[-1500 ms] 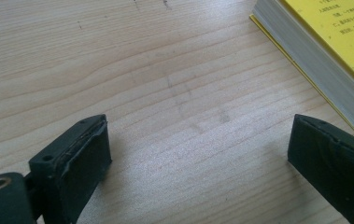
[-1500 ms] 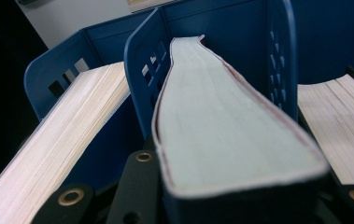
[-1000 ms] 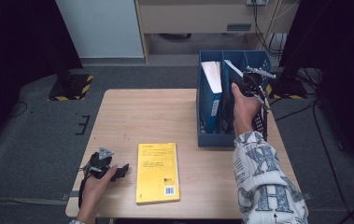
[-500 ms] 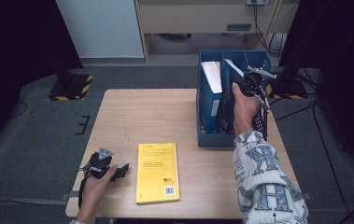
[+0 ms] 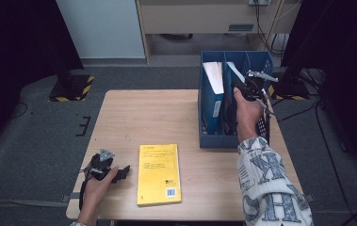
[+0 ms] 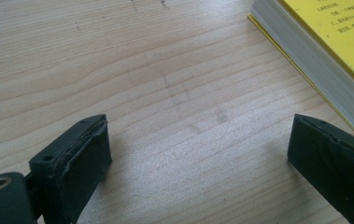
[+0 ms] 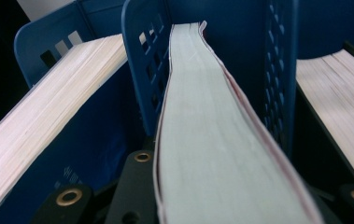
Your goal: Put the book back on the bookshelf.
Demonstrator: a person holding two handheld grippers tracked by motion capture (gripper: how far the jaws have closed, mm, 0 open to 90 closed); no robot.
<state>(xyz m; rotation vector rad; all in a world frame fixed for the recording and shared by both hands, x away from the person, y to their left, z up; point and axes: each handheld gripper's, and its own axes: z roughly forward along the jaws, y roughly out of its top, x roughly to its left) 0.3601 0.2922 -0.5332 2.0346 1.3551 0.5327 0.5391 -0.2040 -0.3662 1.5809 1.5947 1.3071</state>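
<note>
Nothing moved since earlier, right gripper (image 5: 250, 92) clamped on book (image 7: 202, 130) in blue rack (image 5: 209, 136), left gripper (image 6: 198, 154) apart

1. A yellow book (image 5: 159, 173) lies flat near the front edge of the wooden table (image 5: 157, 117).
2. A yellow-and-black striped base (image 5: 70, 87) sits on the grey floor (image 5: 30, 136) beyond the table's left corner.
3. A pale cabinet (image 5: 192, 16) stands behind.

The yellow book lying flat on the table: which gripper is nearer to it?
Left. The left gripper rests just beside the yellow book, jaws open. The right gripper is at the blue file rack, shut on an upright book.
</note>
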